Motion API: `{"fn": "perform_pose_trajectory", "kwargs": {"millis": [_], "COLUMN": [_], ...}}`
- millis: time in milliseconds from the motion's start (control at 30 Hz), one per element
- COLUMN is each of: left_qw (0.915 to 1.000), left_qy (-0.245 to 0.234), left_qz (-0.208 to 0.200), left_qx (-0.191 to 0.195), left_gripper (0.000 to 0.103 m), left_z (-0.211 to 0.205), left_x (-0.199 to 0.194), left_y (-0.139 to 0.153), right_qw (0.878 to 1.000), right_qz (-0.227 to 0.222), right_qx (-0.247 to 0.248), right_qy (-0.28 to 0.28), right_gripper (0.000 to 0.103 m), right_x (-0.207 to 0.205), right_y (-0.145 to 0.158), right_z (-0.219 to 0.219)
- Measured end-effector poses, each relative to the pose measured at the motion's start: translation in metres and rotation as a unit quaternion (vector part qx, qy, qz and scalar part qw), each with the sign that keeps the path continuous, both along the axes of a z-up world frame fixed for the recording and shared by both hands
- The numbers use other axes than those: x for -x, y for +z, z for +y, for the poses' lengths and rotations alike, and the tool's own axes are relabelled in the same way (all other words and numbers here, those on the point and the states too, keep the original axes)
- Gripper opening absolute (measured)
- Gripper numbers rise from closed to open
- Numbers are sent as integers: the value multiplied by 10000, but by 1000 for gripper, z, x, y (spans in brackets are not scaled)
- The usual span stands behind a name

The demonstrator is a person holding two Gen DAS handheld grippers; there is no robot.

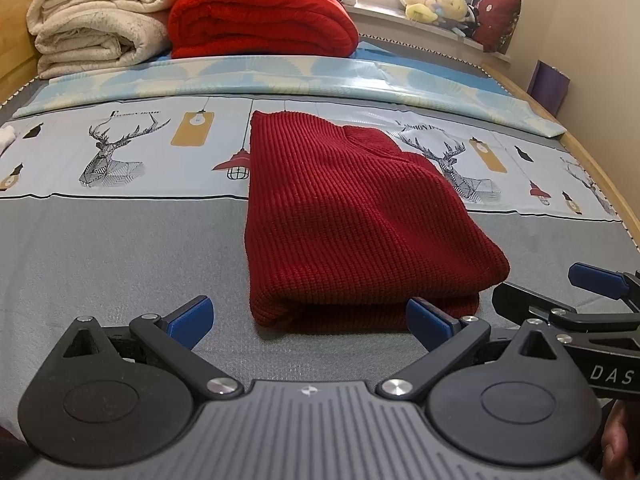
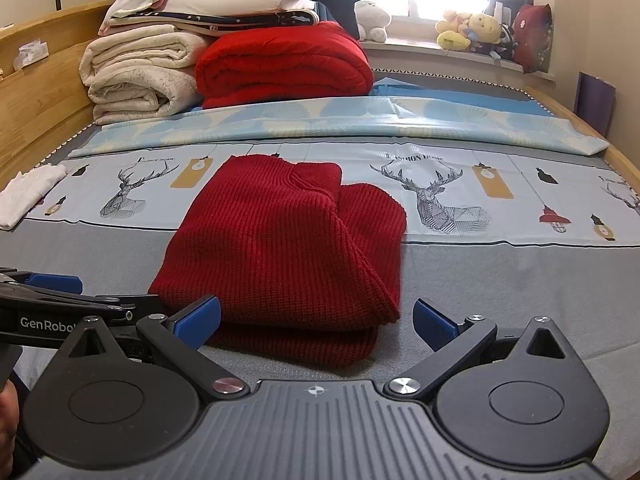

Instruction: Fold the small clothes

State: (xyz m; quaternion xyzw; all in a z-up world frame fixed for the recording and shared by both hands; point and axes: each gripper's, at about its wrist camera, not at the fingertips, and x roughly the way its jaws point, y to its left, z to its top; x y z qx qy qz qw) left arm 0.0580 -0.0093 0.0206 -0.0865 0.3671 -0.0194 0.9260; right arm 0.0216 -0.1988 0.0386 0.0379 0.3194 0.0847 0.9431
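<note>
the dark red knitted sweater lies folded into a thick bundle in the middle of the bed, half on the grey band of the sheet and half on the deer-print strip, its near folded edge just ahead of both tools. the left gripper hangs low with its blue pads wide apart and empty, and the right gripper does the same beside it. the ribbed knit looks soft, bulky and a little heavy, likely to sag and spring open, so taking hold at the doubled near corners seems safest. the grey sheet on either side is bare; the stacked cream and red blankets sit well apart at the far end, and a small white garment lies near the left rim.
</note>
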Motion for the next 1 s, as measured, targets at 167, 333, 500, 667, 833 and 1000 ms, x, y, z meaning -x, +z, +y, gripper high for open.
{"fn": "perform_pose_trajectory", "kwargs": {"millis": [167,333,500,667,833,1000], "left_qw": [10000,10000,10000,10000,10000,10000], "left_qy": [-4,3,7,6,9,9], "left_qz": [0,-3,-4,-25,-48,-46], "left_qx": [0,1,-14,-30,-44,-47], "left_gripper": [103,103,103,103,103,103], "left_z": [0,1,2,1,-2,-2], "left_x": [0,0,-1,-1,0,0], "left_y": [0,0,0,0,1,1], "right_qw": [10000,10000,10000,10000,10000,10000], "right_qz": [1,0,-2,-10,-6,-9], "right_qx": [-2,-1,1,7,5,10], "right_qy": [0,-2,13,19,18,16], "right_gripper": [102,102,102,102,102,102], "right_x": [0,0,0,-1,-1,-1], "right_y": [0,0,0,0,0,0], "right_z": [0,0,0,1,1,1]}}
